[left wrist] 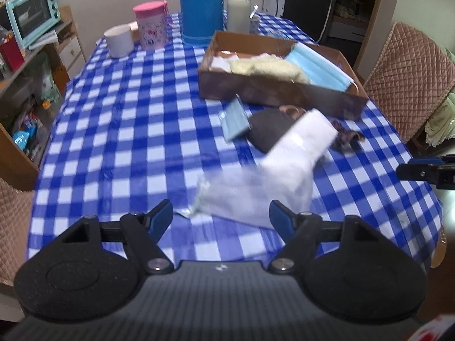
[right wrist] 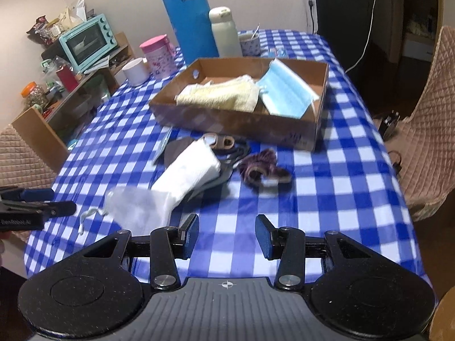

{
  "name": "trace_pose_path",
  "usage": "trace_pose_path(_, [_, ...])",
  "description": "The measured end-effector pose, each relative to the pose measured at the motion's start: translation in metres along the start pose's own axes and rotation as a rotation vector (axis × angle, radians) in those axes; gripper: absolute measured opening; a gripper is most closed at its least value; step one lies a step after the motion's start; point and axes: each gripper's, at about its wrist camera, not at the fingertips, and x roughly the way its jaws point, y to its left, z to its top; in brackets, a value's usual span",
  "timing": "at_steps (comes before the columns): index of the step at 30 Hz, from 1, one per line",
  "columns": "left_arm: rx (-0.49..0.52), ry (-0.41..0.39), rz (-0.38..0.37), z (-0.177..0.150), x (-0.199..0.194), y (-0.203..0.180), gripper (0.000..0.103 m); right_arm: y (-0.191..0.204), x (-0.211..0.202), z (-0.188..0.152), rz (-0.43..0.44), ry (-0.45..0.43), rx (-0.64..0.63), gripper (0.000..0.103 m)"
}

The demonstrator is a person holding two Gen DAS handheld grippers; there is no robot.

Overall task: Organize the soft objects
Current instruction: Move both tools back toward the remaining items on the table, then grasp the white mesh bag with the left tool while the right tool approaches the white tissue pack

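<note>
Dim indoor light, soft shadows; fisheye bends the edges, corners go black, and the white cloth (left wrist: 273,176) looks smeared, probably motion blur.

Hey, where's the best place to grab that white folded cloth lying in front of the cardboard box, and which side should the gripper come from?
Probably the white cloth's thick folded end, the part propped on the dark pouch. It sits raised off the tablecloth, so fingers could straddle it from above, jaws across its narrow width. The near end thins into a flat gauzy tail, harder to pinch. The left gripper is open and nearest.
</note>
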Motion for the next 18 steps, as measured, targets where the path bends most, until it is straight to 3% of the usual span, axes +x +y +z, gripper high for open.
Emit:
trace_pose_path(9, [-0.006,0.014,-0.039,-0.022,0.01,-0.022,0.071,0.004,0.007,-0.014,0.029,0.035,-0.01,0.044])
trace_pose_path(18, [0.003,0.015,-0.068,-0.024,0.034,-0.053,0.071,-0.004,0.018,-0.021,0.026,0.071,0.023,0.044])
